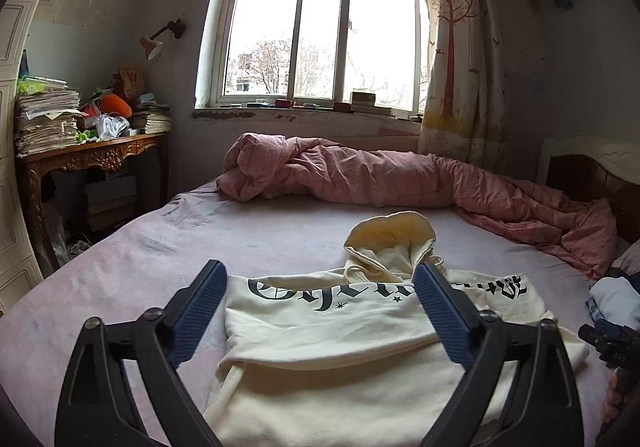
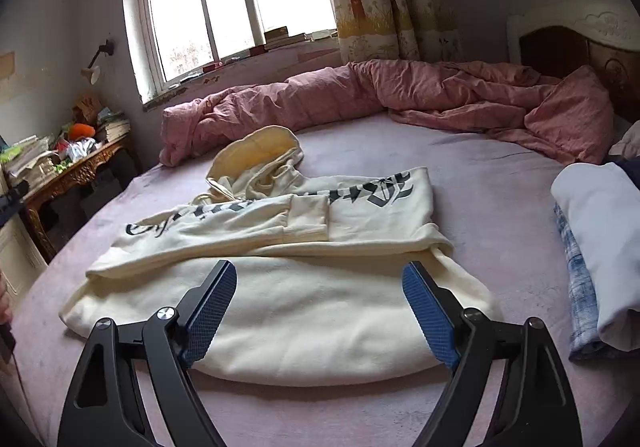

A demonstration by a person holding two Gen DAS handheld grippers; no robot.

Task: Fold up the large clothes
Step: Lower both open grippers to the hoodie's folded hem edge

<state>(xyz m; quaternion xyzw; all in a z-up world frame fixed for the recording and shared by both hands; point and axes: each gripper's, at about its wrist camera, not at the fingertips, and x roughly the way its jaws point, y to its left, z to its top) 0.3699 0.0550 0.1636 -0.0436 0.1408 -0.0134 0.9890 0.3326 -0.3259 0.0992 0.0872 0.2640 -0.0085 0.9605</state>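
Observation:
A cream hoodie (image 1: 340,379) with black lettering lies flat on the pink bed sheet (image 1: 140,247), sleeves folded across its chest, hood (image 1: 390,235) pointing toward the window. It also shows in the right wrist view (image 2: 312,307). My left gripper (image 1: 320,279) is open and empty, hovering over the hoodie's near left part. My right gripper (image 2: 320,279) is open and empty, above the hoodie's lower hem. The right gripper also shows at the right edge of the left wrist view (image 1: 612,343).
A crumpled pink duvet (image 1: 400,175) lies along the far side of the bed. A stack of folded clothes (image 2: 600,247) sits on the bed to the right of the hoodie. A cluttered wooden side table (image 1: 92,155) stands at the left. The headboard (image 2: 580,51) is at the right.

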